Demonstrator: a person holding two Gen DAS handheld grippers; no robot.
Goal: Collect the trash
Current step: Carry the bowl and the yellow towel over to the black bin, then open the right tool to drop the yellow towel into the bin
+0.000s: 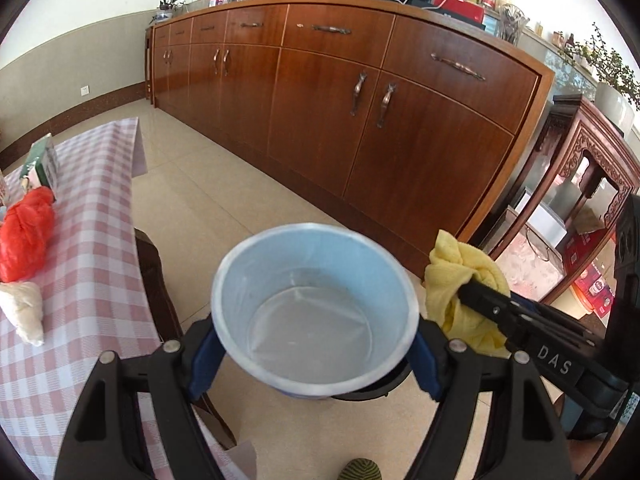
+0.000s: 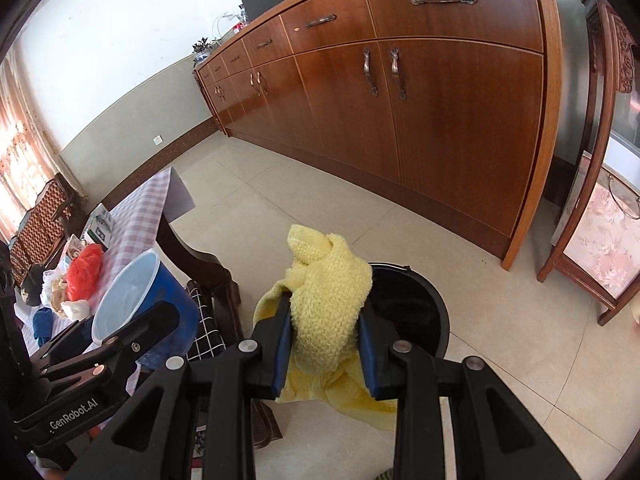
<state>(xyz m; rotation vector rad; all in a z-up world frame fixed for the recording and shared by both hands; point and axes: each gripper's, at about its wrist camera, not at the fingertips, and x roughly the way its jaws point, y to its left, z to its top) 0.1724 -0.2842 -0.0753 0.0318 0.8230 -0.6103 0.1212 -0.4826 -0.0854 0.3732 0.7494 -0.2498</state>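
Note:
My left gripper (image 1: 314, 344) is shut on a blue paper cup (image 1: 314, 308) with a white rim, held in the air beside the table; the cup looks empty. It also shows in the right wrist view (image 2: 132, 300). My right gripper (image 2: 325, 344) is shut on a crumpled yellow cloth (image 2: 328, 300), held just above a black round bin (image 2: 408, 312) on the floor. The cloth shows in the left wrist view (image 1: 460, 280) right of the cup. A red plastic bag (image 1: 24, 236) and a white wad (image 1: 24, 308) lie on the checked table (image 1: 88, 280).
A long wooden sideboard (image 1: 360, 100) runs along the far wall. A dark wooden chair (image 2: 204, 268) stands between table and bin. A green box (image 1: 44, 160) stands on the table. A carved wooden stand (image 2: 600, 220) is at the right. The floor is beige tile.

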